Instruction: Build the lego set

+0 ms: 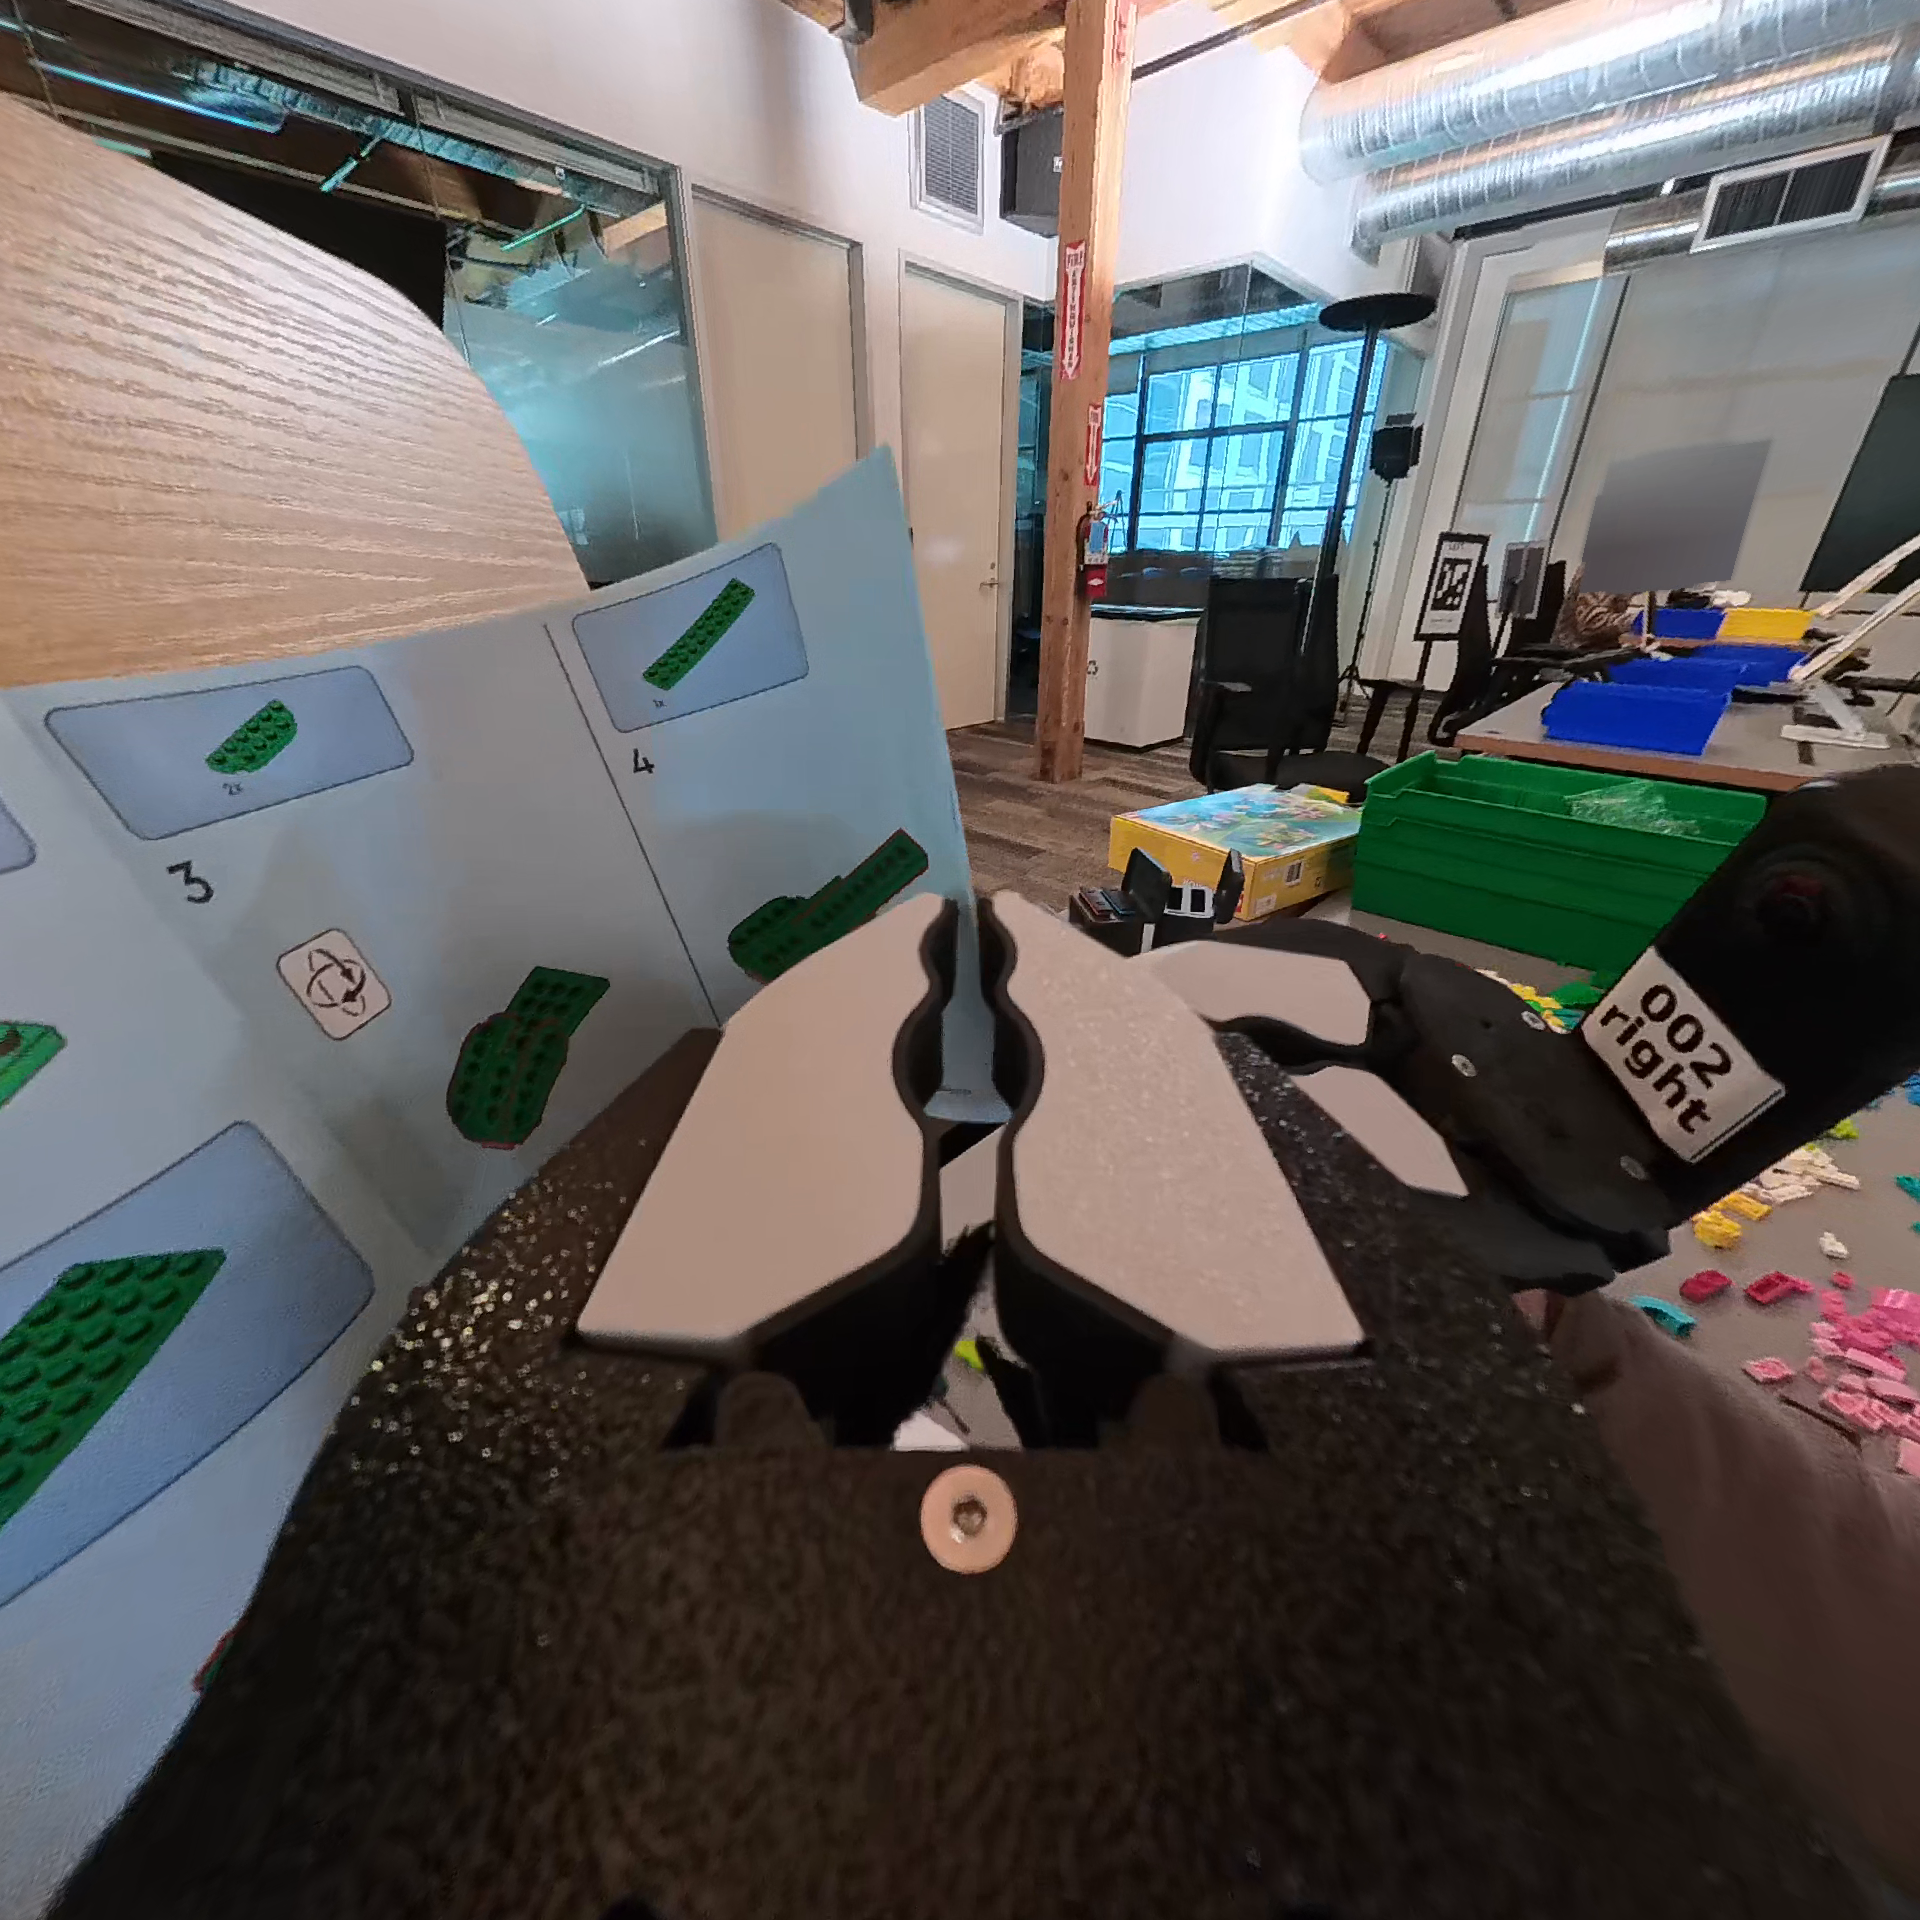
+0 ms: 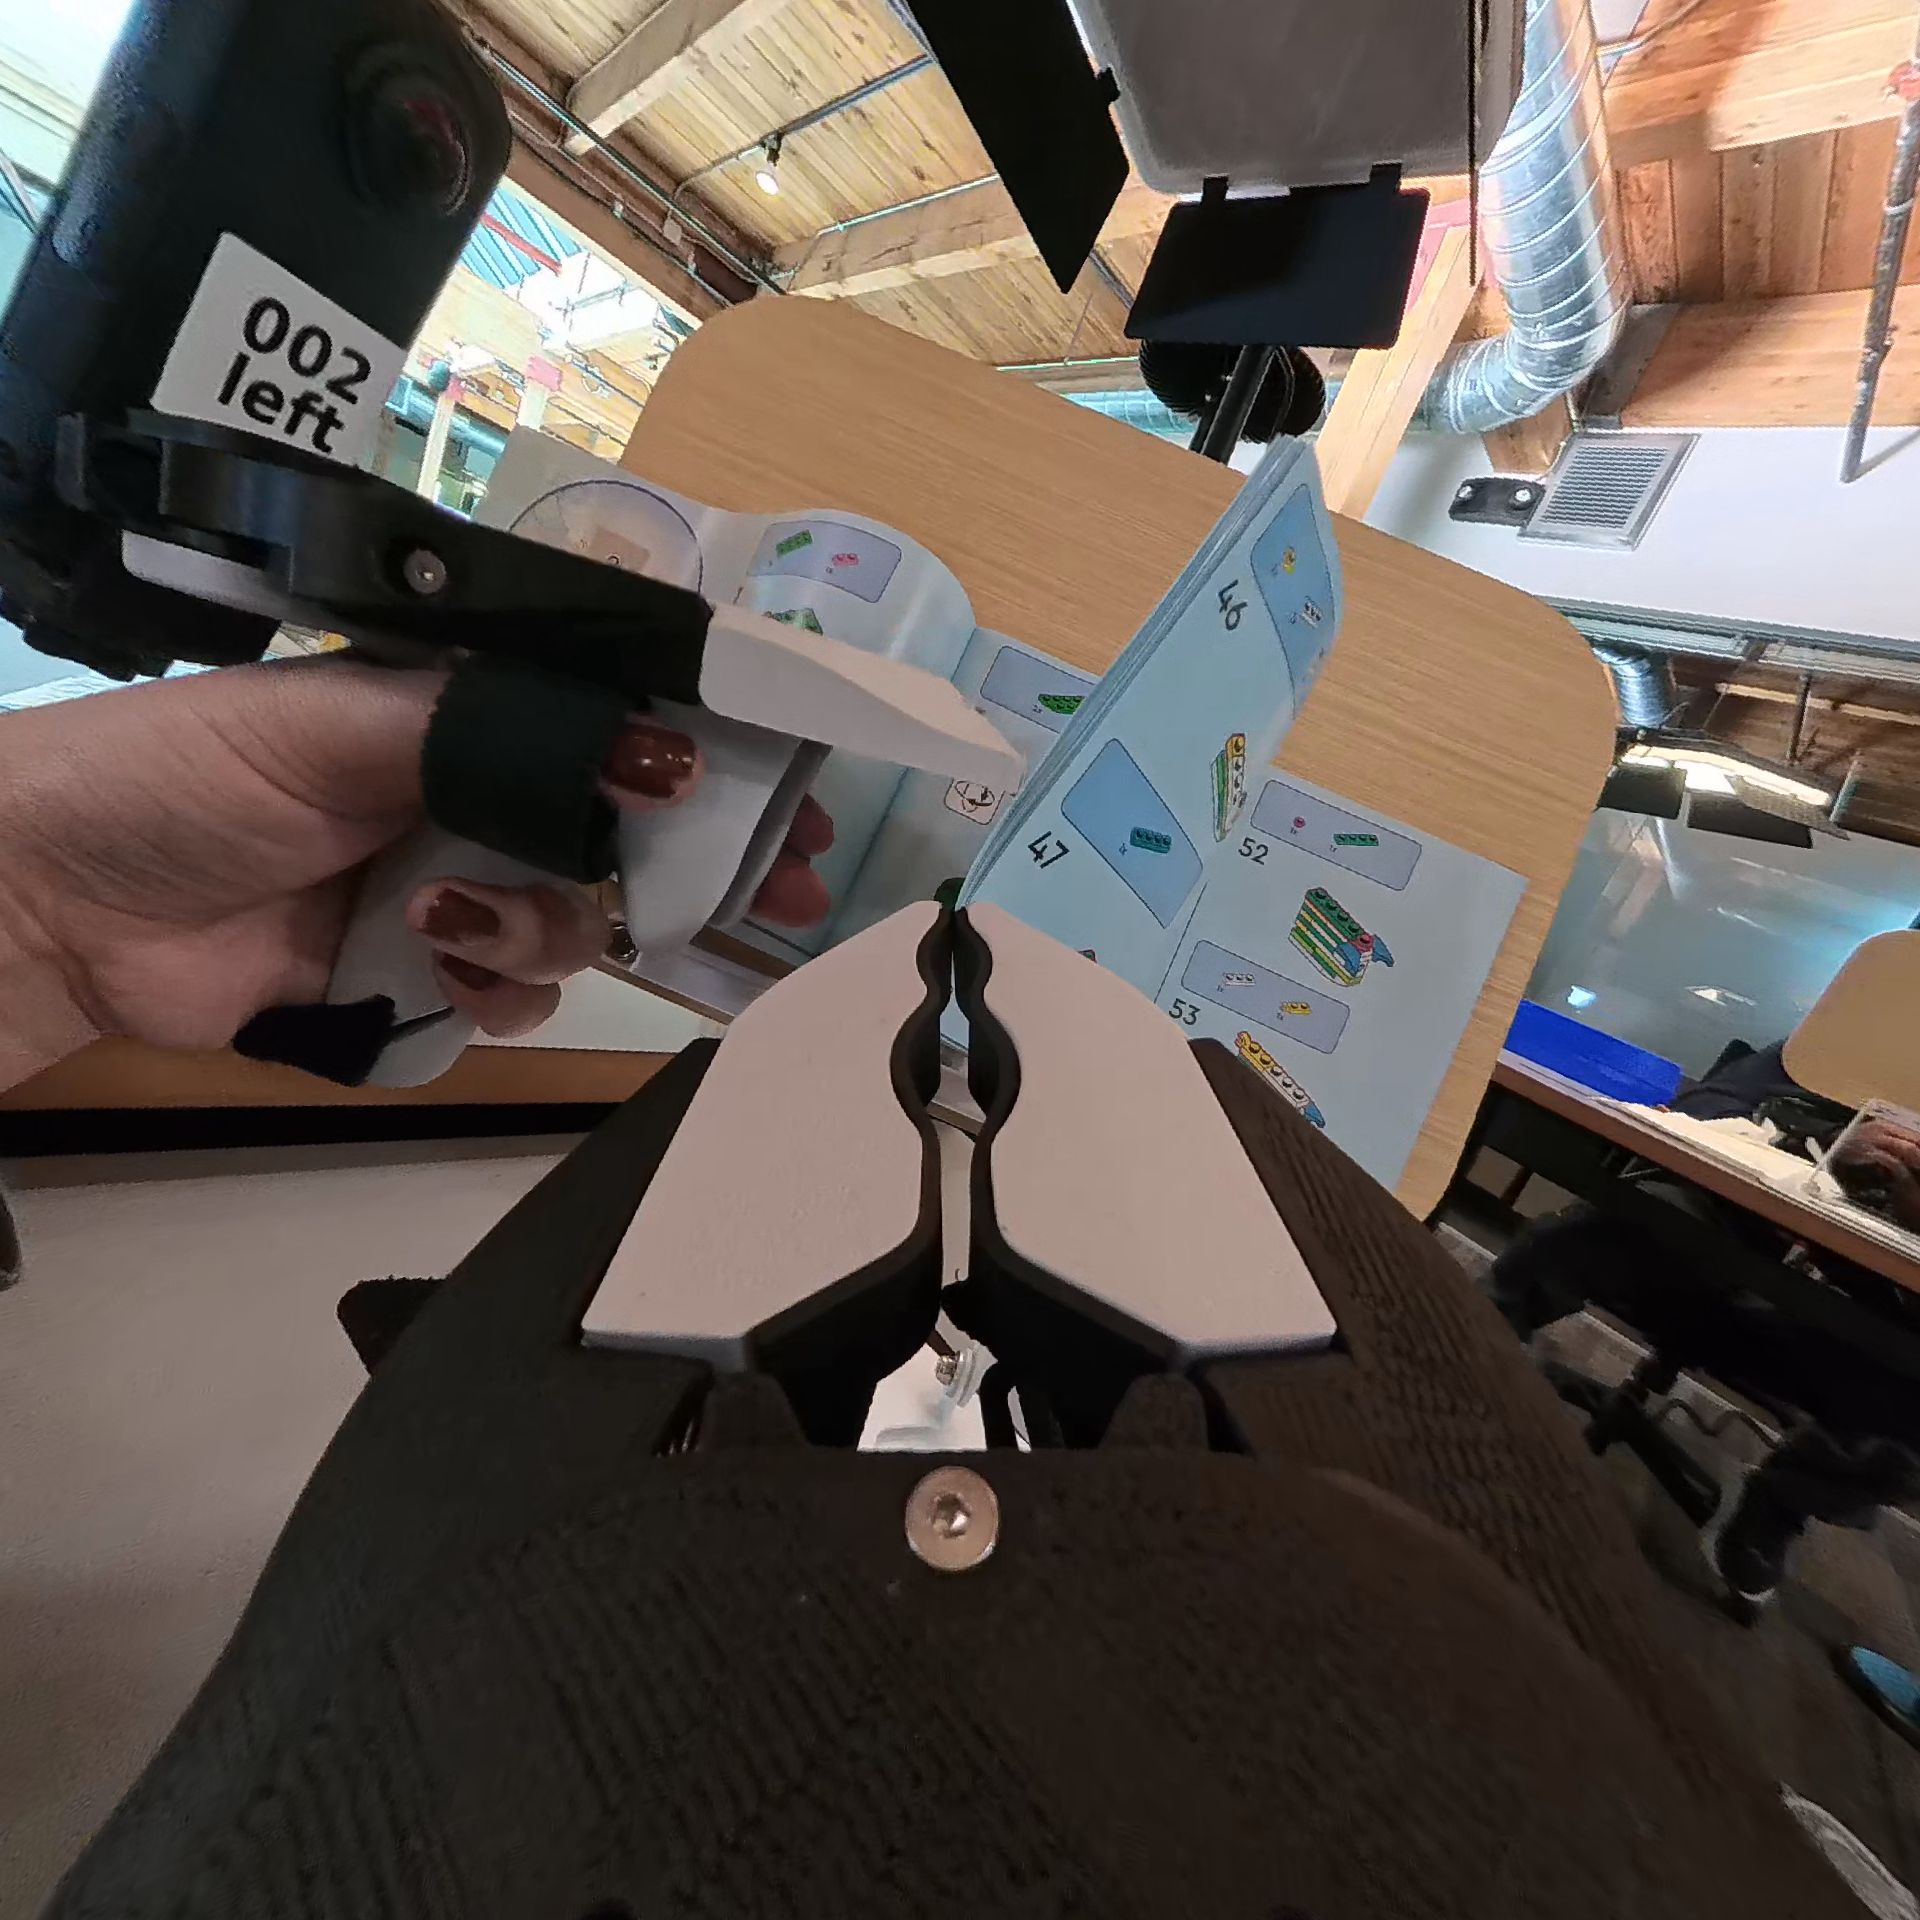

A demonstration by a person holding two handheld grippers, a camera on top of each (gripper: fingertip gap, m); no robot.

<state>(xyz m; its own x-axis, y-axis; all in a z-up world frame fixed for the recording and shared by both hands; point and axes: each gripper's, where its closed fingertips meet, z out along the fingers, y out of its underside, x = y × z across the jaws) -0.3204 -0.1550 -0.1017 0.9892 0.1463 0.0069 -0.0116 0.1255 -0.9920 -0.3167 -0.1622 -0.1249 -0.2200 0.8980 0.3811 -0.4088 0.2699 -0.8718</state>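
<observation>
Both tongs pinch the instruction booklet point(image 2: 1174, 790) upright above the surface: left tongs point(image 1: 968, 914) clamp an early page's edge, right tongs point(image 2: 954, 920) grip later pages, apparently to hold the building steps open.

An open-plan office turned lab workshop: at twelve o'clock a timber post point(image 1: 1075, 384) rises to exposed beams, silver ducting point(image 1: 1600, 114) runs at one o'clock, glass-walled rooms point(image 1: 582, 416) sit at eleven, and blue parts bins point(image 1: 1631, 717) crowd a counter point(image 1: 1662, 764) at three, above stacked green bins point(image 1: 1538, 862).
</observation>
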